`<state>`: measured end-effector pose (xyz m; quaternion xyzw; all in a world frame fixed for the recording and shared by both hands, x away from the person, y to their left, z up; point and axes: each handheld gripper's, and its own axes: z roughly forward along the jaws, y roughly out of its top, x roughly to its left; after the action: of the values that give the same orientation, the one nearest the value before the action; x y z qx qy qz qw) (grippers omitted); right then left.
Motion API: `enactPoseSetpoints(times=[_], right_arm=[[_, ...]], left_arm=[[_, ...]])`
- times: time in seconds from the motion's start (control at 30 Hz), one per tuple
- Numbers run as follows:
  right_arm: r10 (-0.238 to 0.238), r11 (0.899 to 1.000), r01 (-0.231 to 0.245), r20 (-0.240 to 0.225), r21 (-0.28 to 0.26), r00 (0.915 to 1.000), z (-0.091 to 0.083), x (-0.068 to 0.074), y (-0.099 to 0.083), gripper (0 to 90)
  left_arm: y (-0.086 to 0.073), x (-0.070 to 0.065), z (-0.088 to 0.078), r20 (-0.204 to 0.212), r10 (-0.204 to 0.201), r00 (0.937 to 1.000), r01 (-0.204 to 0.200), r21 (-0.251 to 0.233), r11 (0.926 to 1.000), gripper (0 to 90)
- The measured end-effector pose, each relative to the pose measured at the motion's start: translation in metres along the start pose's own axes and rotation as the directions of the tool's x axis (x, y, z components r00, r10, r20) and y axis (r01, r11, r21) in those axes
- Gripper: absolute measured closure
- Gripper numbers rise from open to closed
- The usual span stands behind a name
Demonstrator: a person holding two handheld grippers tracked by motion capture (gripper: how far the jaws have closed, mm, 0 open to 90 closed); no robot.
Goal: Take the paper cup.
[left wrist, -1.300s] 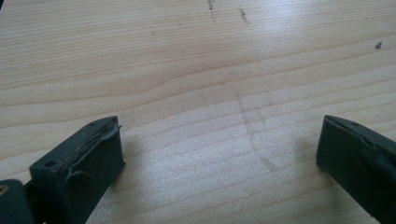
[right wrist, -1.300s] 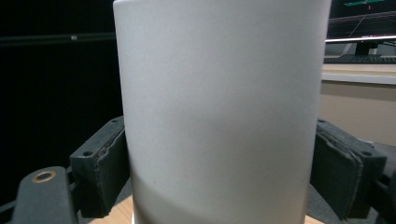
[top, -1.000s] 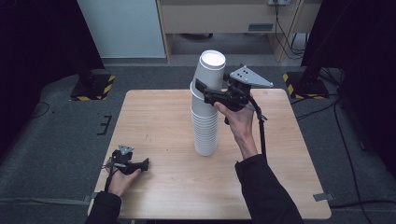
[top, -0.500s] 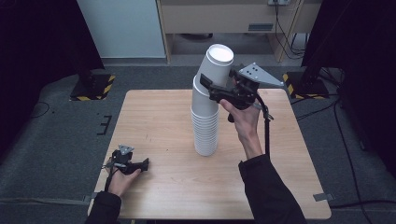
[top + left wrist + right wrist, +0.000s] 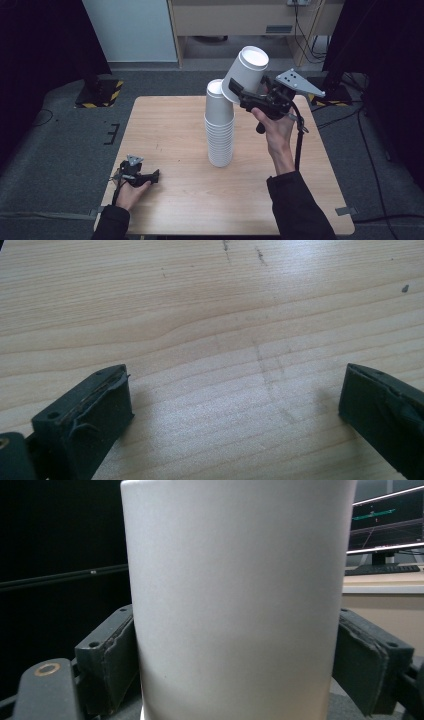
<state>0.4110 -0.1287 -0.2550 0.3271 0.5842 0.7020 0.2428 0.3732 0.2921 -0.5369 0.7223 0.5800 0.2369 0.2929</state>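
Between rubbery jaws, smooth tapered cup

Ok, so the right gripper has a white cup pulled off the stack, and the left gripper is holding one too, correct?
Not quite. The left gripper holds nothing: its own view shows open jaws over bare table. The right gripper does hold a white cup off the stack.

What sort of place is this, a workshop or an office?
Probably a lab or recording studio: a bare wooden table ringed by black curtains, stands with hazard-striped bases, cables on grey carpet, and a monitor with keyboard.
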Motion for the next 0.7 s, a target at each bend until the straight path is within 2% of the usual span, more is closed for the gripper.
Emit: enactPoseSetpoints(times=[0.07,0.4,0.7], right_arm=[[0.002,1.0,-0.002,0.001,0.0,1.0,-0.002,-0.001,0.0,15.6],[0.034,0.999,-0.034,0.025,0.004,0.9991,-0.033,-0.014,-0.011,15.6],[0.051,0.998,-0.052,0.049,0.018,0.9975,-0.048,-0.024,-0.023,15.6]], left_arm=[[0.0,0.0,0.0,0.0,0.0,1.0,0.0,0.0,1.0,0.0],[0.0,0.0,0.0,0.0,0.0,1.0,0.0,0.0,1.0,0.0],[0.0,0.0,0.0,0.001,0.0,1.0,0.0,0.0,1.0,0.0]])
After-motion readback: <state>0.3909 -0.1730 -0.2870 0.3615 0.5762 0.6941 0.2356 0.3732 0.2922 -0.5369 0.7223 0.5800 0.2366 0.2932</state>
